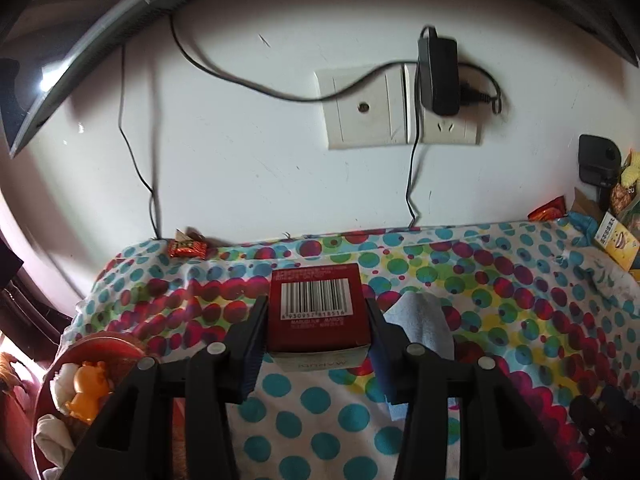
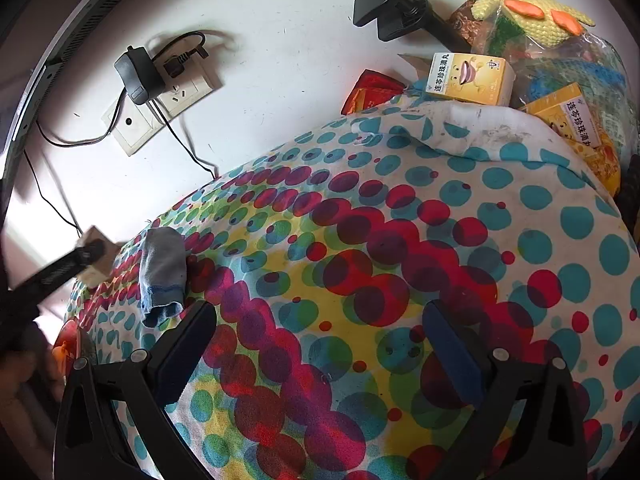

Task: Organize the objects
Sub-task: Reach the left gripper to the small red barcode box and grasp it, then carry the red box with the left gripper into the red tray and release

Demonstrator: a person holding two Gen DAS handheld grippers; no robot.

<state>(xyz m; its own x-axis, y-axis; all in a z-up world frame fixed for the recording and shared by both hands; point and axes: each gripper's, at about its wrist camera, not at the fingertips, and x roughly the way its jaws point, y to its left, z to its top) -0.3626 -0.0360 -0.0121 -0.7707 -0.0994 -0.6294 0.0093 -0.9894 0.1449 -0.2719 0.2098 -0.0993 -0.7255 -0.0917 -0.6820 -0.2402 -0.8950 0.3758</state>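
Left wrist view: the left gripper (image 1: pixel 316 320) is clamped on a red box (image 1: pixel 317 306), barcode face up, held above the dotted cloth (image 1: pixel 500 292).
Sock: a grey-blue sock (image 1: pixel 422 320) lies on the cloth just right of the box.
Bowl: a red bowl (image 1: pixel 52 384) at lower left holds an orange toy (image 1: pixel 86 390).
Right gripper (image 2: pixel 320 344): fingers wide apart over the cloth, nothing between them.
Back corner: yellow boxes (image 2: pixel 468 78) by the wall.

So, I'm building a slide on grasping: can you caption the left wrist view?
Left gripper clamps a red barcoded box above the polka-dot cloth, blue sock beside it.
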